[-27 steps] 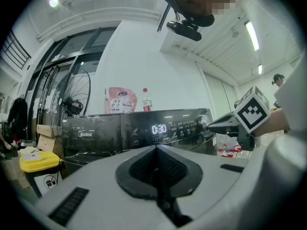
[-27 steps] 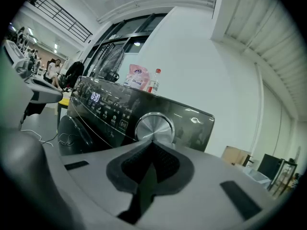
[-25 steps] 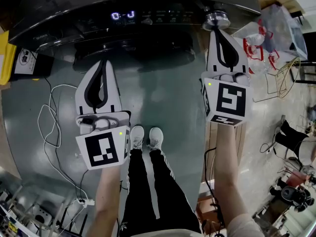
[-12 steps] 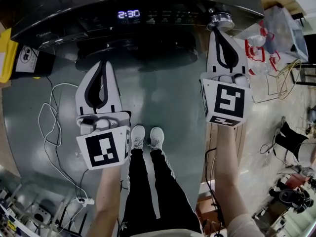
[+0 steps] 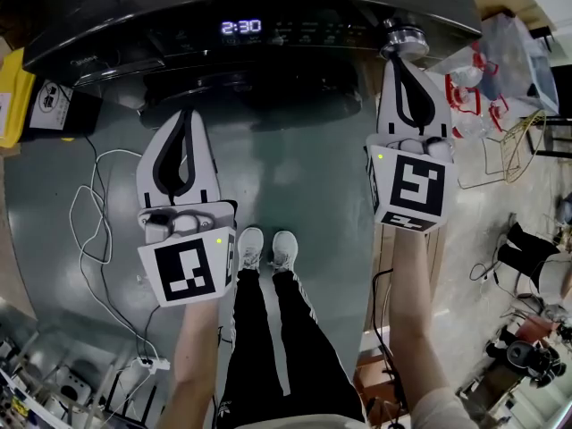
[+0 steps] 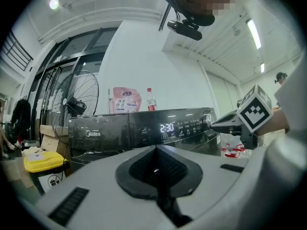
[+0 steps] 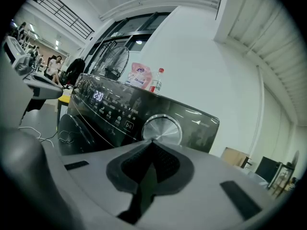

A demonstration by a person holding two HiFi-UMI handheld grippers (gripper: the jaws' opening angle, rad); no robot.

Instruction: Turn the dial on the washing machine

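The dark washing machine [image 5: 179, 34] fills the top of the head view, its display [image 5: 241, 27] reading 2:30. Its silver dial [image 5: 403, 37] sits at the panel's right end. My right gripper [image 5: 399, 59] is shut on nothing, its tip right at the dial's near edge. In the right gripper view the dial [image 7: 161, 128] stands just beyond the closed tip [image 7: 152, 142]; contact cannot be told. My left gripper [image 5: 185, 114] is shut and empty, held away from the machine door. The left gripper view shows the closed tip [image 6: 156, 147], the display [image 6: 166, 127] and the right gripper [image 6: 225, 124].
A yellow bin [image 5: 7, 96] stands left of the machine, and white cables [image 5: 89, 213] trail over the floor. Plastic bags [image 5: 483, 70] and wire lie to the right. A detergent pouch [image 6: 125, 99] and a bottle [image 6: 151, 98] stand on top. The person's feet [image 5: 264, 248] are below.
The display went from a garbled reading to 2:30. The right gripper, still at the dial, shifted slightly right. The left gripper stayed put.
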